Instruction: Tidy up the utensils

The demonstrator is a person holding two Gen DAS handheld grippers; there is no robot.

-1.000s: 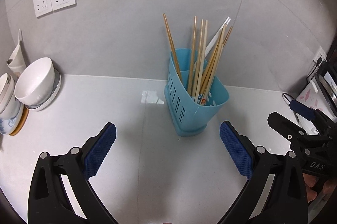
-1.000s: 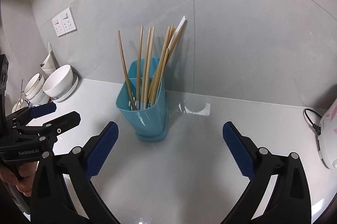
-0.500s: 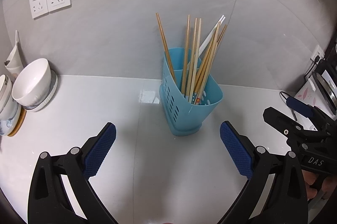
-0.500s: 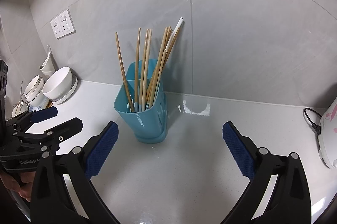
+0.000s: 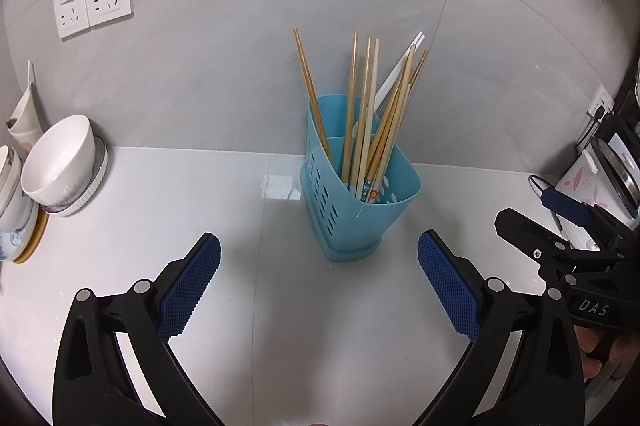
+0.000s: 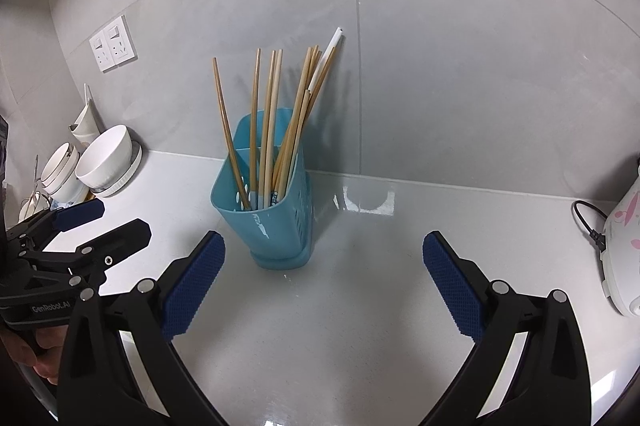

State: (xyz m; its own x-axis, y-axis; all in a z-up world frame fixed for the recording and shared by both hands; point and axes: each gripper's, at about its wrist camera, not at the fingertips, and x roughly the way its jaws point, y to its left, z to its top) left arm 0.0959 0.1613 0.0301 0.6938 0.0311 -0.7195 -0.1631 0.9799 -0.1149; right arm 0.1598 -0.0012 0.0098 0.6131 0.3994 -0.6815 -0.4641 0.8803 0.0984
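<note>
Two claws, both empty, so here's how it looks. From the left wrist view, the left gripper [image 5: 318, 274] is spread wide with nothing between its blue pads, hovering low over the white counter [image 5: 160, 226] and aimed at the blue utensil holder [image 5: 360, 209], which stands near the wall just ahead. The chopsticks [image 5: 372, 113] are all standing in it, leaning every which way, most bunched in one compartment and one off alone on the left side. I'd guess the gathering part is done and only tidying or sorting remains, if anything. No loose utensils on the counter that I can see. Bowls [image 5: 60, 165] sit stacked off to the left.

From the right wrist view, the right gripper [image 6: 324, 278] is also released and wide, level with the counter, with the holder sitting ahead and a bit left of centre. The other claw pokes in at the left edge, a hand [image 6: 28, 358] holding it. A rice cooker [image 6: 624, 246] sits far right.
</note>
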